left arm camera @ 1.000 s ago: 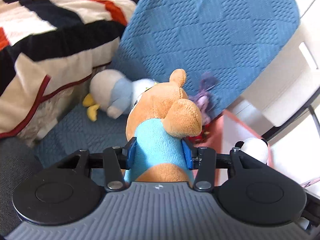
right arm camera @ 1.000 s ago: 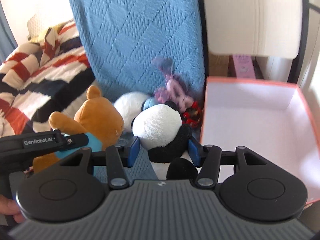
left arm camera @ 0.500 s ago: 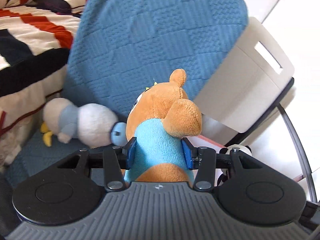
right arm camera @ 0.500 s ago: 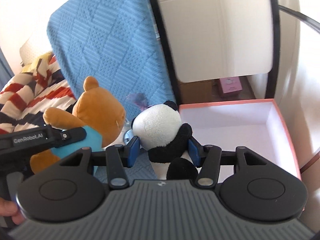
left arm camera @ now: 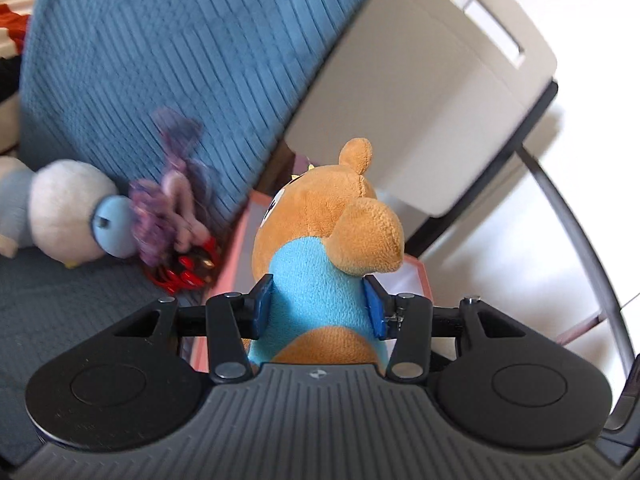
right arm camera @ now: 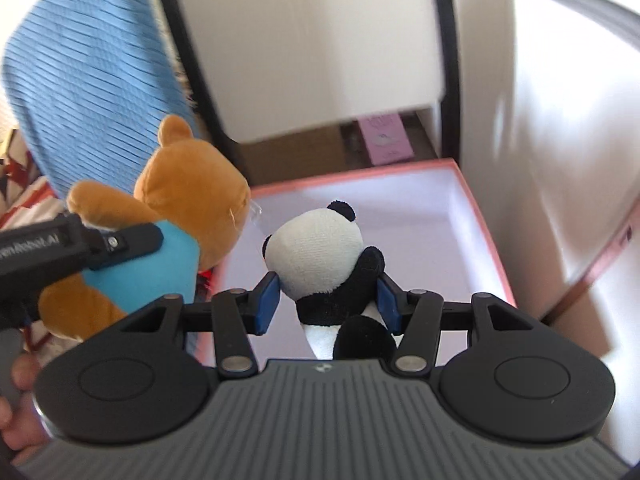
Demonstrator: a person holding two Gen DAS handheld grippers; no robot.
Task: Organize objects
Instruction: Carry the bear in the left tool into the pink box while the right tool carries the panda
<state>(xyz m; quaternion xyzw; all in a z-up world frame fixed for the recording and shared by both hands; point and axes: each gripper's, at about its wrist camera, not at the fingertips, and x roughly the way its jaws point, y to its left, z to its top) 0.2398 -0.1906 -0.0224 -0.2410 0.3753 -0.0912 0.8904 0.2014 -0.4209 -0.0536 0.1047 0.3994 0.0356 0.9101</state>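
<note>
Pink-rimmed box (right arm camera: 476, 216) lay empty as we held a bear (left arm camera: 320, 248) clamped in the left tongs (left arm camera: 318, 306) and a panda (right arm camera: 320, 256) in the right tongs (right arm camera: 326, 300); two toys (left arm camera: 68, 216) remained on the blue seat (left arm camera: 60, 304).

The left gripper (left arm camera: 318, 306) points forward and down, its blue fingers (left arm camera: 262, 306) pressed into both sides of a plush bear (left arm camera: 320, 240). The right gripper (right arm camera: 328, 302) beside it tilts down likewise, fingers (right arm camera: 267, 300) clamped on a toy panda (right arm camera: 320, 252). A hand (right arm camera: 16, 408) holds the left one's handle
</note>
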